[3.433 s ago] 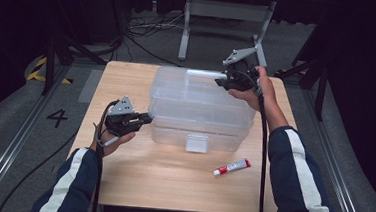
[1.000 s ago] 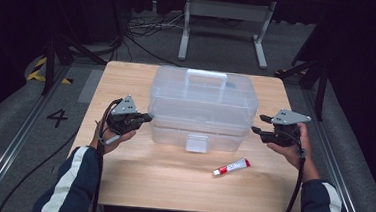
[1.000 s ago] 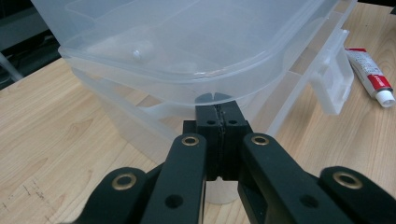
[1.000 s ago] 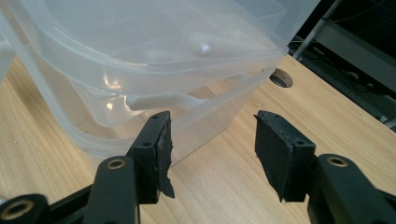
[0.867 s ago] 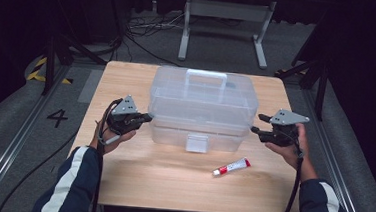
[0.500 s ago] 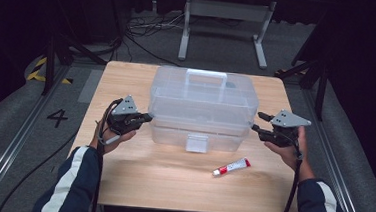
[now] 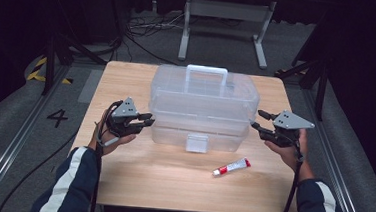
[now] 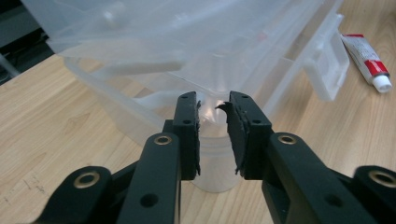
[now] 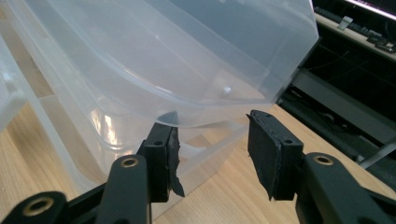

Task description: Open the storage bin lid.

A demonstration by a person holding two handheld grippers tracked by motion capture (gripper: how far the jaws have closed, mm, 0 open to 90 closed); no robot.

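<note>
Both grippers' jaws apart, gripping nothing – left gripper (image 7: 147,119) just opening, right gripper (image 7: 258,119) just closing at clear box (image 7: 202,107) ends; right could slip off the rim, tipping it

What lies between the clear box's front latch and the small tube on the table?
Bare wooden table only: in the high view nothing lies between the latch and the tube.

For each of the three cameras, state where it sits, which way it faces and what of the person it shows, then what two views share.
High view: above the person's side, facing forward and down on the table; both forearms, left gripper, right gripper.
Left gripper view: on that gripper, looking along its jaws at the clear box and tube.
Right gripper view: along its jaws at the box's other end.
Shared: box in all; tube in high and left.
</note>
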